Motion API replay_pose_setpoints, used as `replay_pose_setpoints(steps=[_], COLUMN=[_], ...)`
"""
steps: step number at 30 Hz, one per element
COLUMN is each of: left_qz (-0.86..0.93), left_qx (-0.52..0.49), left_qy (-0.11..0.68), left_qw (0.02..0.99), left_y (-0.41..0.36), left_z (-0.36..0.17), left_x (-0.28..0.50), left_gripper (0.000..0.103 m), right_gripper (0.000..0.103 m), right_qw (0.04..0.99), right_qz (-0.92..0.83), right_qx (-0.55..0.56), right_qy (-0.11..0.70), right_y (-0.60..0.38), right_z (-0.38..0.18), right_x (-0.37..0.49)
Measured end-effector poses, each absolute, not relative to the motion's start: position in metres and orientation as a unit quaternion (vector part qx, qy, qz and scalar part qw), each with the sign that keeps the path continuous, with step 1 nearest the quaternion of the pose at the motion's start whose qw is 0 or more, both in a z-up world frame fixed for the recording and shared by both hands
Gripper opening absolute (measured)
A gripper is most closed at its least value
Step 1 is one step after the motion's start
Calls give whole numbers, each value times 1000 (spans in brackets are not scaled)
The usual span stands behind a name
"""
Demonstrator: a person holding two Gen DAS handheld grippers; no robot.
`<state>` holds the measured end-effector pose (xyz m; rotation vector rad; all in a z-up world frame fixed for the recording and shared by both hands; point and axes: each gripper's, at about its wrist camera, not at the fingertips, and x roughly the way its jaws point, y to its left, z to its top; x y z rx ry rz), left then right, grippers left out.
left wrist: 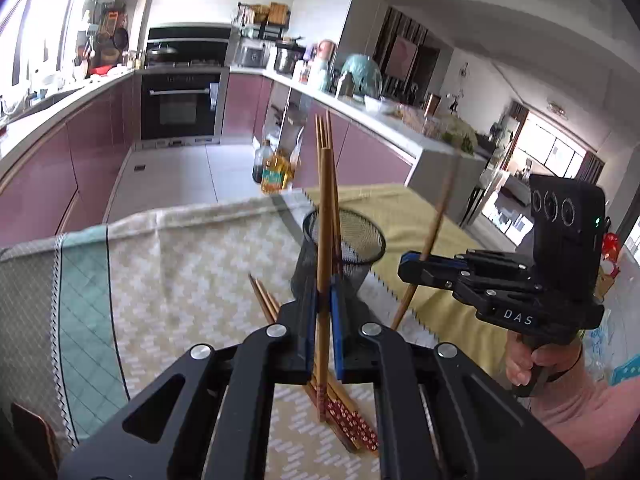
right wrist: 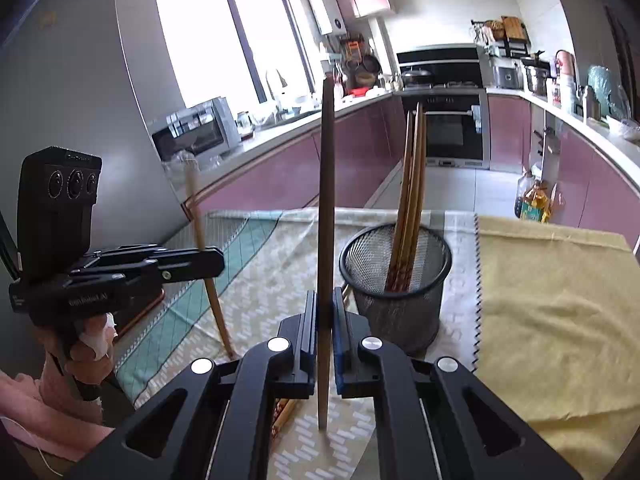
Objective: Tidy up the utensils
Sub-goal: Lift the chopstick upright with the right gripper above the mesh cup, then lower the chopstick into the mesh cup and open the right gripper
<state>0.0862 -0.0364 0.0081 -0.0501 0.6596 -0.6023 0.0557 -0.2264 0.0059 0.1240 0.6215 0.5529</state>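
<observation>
A: Chopsticks, three lots. Left of the left-wrist frame: a loose bundle (left wrist: 344, 420) flat on the patterned cloth (left wrist: 180, 280) over the tabletop. Centre: one chopstick (left wrist: 325, 240) upright, clamped in the left claw (left wrist: 322, 332).

B: Right of centre: mesh cup (left wrist: 360, 240) with several already standing inside. Far right: right claw (left wrist: 416, 266) pinched tight on another stick (left wrist: 434, 232), tilted.

A: Same from the right-wrist view: left claw (right wrist: 208, 262) at left on its stick (right wrist: 200, 232), right claw (right wrist: 324, 320) centre on a dark one (right wrist: 326, 220), cup (right wrist: 394, 276) right.

B: Risks, probably: sticks crossing over the cup, a tip catching the mesh rim, cup tipping. Thin grip, so could pivot or slip.
</observation>
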Motion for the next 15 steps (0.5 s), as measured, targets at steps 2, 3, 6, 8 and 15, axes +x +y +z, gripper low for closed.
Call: replay_pose_setpoints(steps=[2,3,6,8,15], left_qz=[-294,-295,-295,-294,-291], left_qx=[-30,-32,-41,-45,-51], left_qy=[308,302,283,274,247], left_qw=[904,906,912,915,923], left_y=[-34,-33,-32,-34,-45], left_z=[17,21,34,43,70], left_x=[87,87,92,96,117], left_gripper=[7,7,7,7,7], right_gripper=[6,6,6,6,6], right_qw=[917,918,924,928,939], right_qz=[267,266,263,261,252], right_qx=[63,64,63,62,61], right_qy=[290,285,269,259,225], right_y=[-231,-231,-236,-238,-251], right_z=[14,18,33,41,73], right_x=[57,58,62,65,78])
